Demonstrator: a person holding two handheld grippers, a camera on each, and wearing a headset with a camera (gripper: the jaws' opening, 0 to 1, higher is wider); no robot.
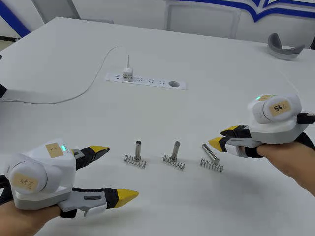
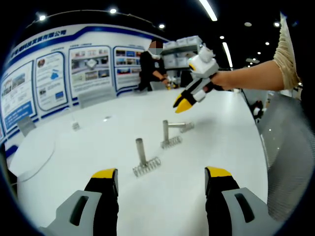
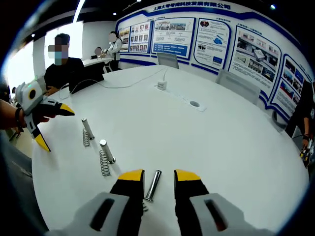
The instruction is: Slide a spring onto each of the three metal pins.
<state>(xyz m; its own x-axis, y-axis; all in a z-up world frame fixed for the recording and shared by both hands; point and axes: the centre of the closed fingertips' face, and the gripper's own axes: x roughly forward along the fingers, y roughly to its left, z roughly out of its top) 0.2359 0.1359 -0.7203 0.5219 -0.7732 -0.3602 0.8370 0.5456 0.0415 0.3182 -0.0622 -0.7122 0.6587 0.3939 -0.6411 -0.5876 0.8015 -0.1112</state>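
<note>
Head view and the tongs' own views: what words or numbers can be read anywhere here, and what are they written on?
"45": tan sticker on the right tongs.
Perhaps "44": side sticker on the left tongs; its top sticker is unreadable.
Wall posters: Chinese print, too small to read.

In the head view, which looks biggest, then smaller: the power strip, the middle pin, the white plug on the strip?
Largest: power strip.
Then: middle pin and white plug look about alike; the pin is nearer the camera, so I do not rank them.
</note>
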